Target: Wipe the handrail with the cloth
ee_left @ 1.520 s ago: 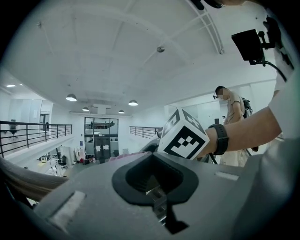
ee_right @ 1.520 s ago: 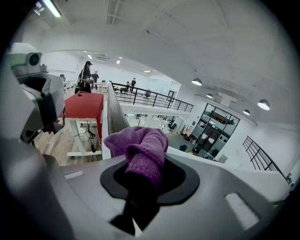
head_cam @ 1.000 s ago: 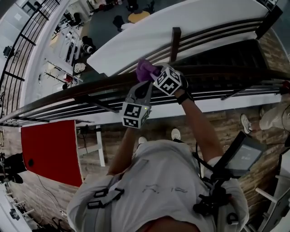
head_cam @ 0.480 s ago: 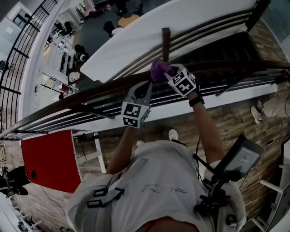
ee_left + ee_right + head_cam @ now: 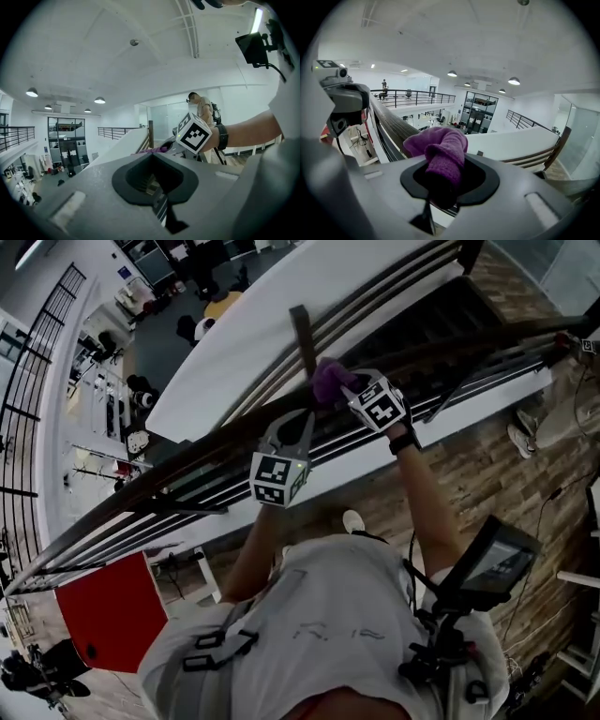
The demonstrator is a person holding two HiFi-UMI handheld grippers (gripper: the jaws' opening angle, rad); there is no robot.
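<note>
Wiping a dark wooden handrail (image 5: 202,452) with a bunched purple fleecy cloth (image 5: 328,381), partway through by the look of it.

The right gripper (image 5: 345,390) is clenched on the cloth (image 5: 440,150), which bulges out of its jaws and lies on top of the handrail (image 5: 389,122), close to a dark upright post (image 5: 302,329). The left gripper (image 5: 302,418) hangs just beside it over the same rail, its jaws apparently drawn together on nothing, taking no part in the wipe. No gleam or smear shows which stretch has been cleaned, so progress is a guess. The cloth sits toward one end of a long rail, and the run sweeping away past the left gripper looks like the bulk of what is left.
</note>
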